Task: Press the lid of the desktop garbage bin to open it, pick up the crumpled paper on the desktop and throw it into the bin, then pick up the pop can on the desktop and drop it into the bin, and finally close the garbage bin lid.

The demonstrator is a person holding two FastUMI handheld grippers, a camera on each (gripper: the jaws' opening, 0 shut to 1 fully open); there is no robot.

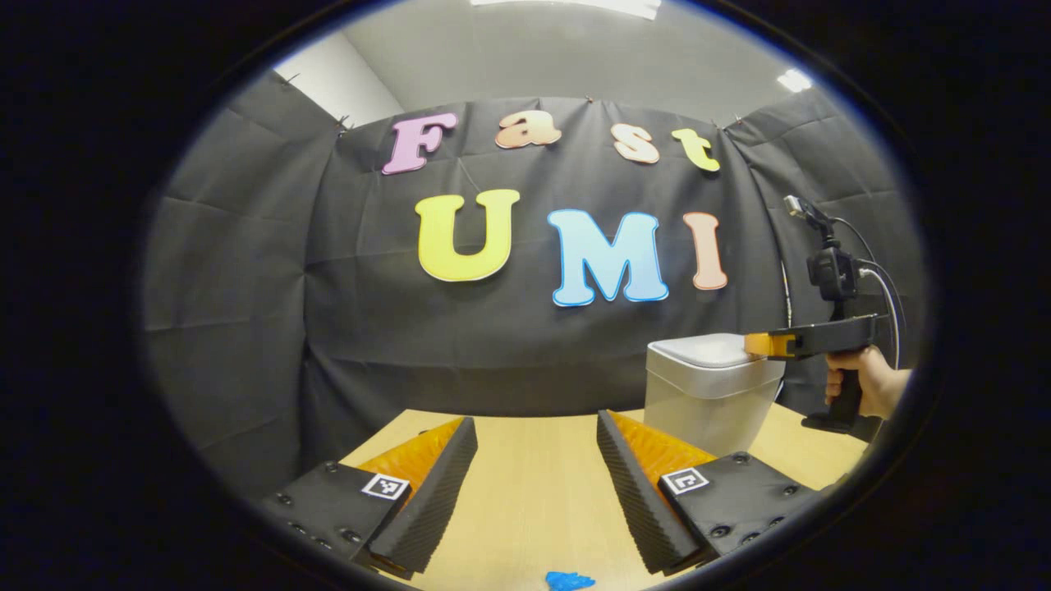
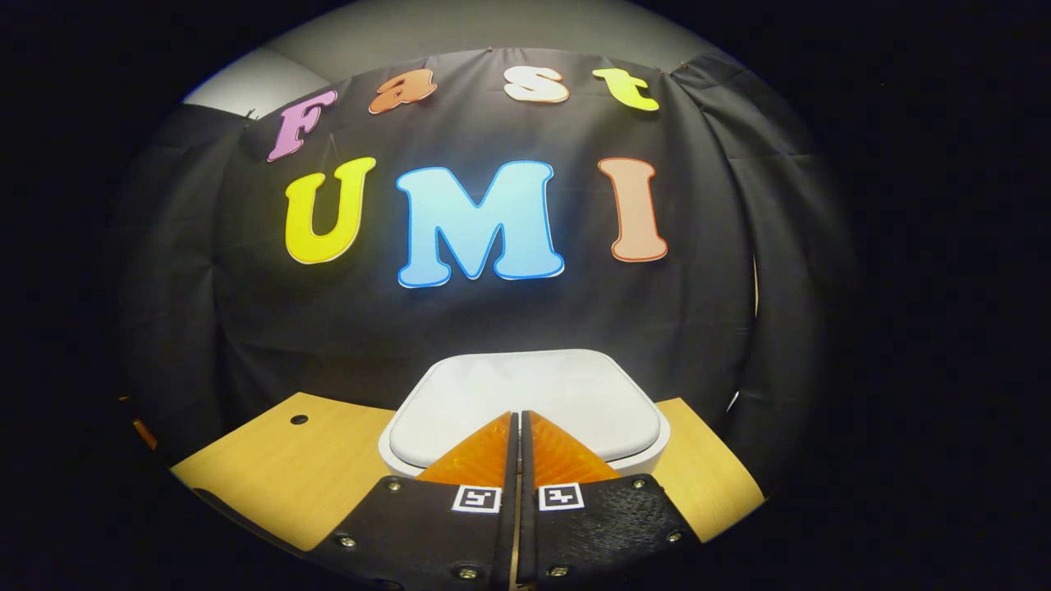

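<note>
The right tool (image 2: 519,414), its fingers pressed together with nothing between them, is held directly above the closed lid (image 2: 525,394) of the bin (image 1: 710,394), tips over the lid's near part, so the press is judged to go straight down. The left tool (image 1: 538,427) is held spread apart, empty, over the worktop (image 1: 534,501) beside the bin.

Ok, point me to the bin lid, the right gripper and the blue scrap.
bin lid (image 2: 525,394), right gripper view, flat top.
right gripper (image 1: 759,345), left gripper view, tips at the lid's edge.
blue scrap (image 1: 568,581), left gripper view, its middle, on the table.
</note>
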